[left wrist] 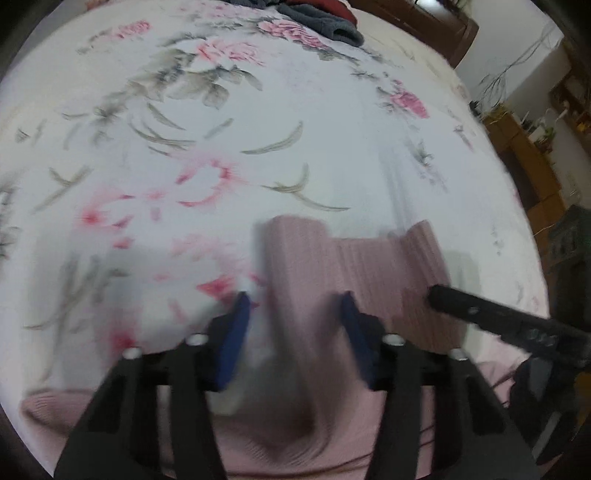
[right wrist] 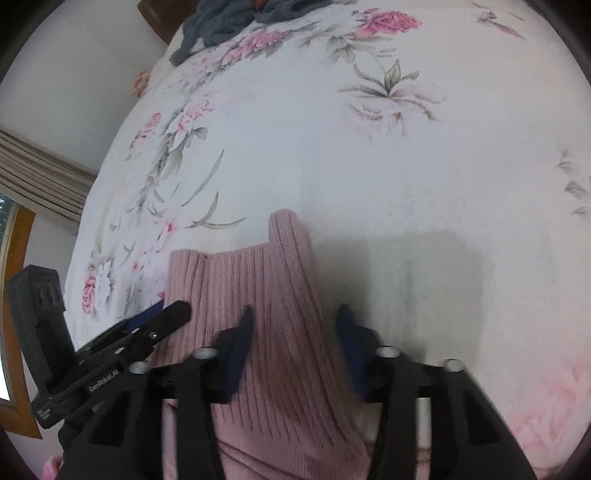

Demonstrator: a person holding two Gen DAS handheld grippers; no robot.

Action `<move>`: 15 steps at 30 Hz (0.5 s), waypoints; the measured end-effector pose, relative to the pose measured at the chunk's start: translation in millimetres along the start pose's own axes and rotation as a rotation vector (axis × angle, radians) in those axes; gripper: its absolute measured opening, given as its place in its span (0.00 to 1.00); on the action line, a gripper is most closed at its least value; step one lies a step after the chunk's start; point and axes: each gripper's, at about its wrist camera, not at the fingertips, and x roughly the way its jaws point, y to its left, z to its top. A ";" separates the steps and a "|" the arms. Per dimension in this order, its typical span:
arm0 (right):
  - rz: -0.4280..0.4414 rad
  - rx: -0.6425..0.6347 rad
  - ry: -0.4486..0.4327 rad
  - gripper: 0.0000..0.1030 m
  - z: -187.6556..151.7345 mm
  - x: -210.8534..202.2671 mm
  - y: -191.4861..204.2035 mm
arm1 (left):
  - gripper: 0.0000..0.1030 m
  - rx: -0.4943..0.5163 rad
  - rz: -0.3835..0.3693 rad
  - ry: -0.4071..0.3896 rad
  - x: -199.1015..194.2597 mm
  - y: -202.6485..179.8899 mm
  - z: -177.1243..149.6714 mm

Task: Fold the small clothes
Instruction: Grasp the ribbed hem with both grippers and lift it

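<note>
Both hand-held grippers (left wrist: 295, 325) (right wrist: 295, 332) spread open over pink ribbed knit garment (right wrist: 266, 295); bare floral bed sheet (right wrist: 369, 147) ahead.

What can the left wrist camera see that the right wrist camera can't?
Only the left wrist view shows the wooden shelves at the right side of the room and a red cloth on the far pile. Only the right wrist view shows the curtain and the wooden window frame. Both show the pink ribbed garment on the flowered bedsheet, the grey clothes at the far end, and the left gripper and right gripper, jaws open over the pink knit.
</note>
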 end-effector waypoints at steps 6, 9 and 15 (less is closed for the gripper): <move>0.083 -0.056 -0.076 0.12 -12.8 -33.2 0.8 | 0.07 0.065 -0.156 -0.092 -27.3 -19.5 -14.7; 0.100 -0.150 -0.119 0.12 -33.3 -64.0 13.1 | 0.07 0.148 -0.197 -0.127 -51.2 -33.7 -29.2; 0.113 -0.268 -0.136 0.12 -92.0 -107.9 23.5 | 0.10 0.271 -0.237 -0.122 -89.8 -38.5 -78.7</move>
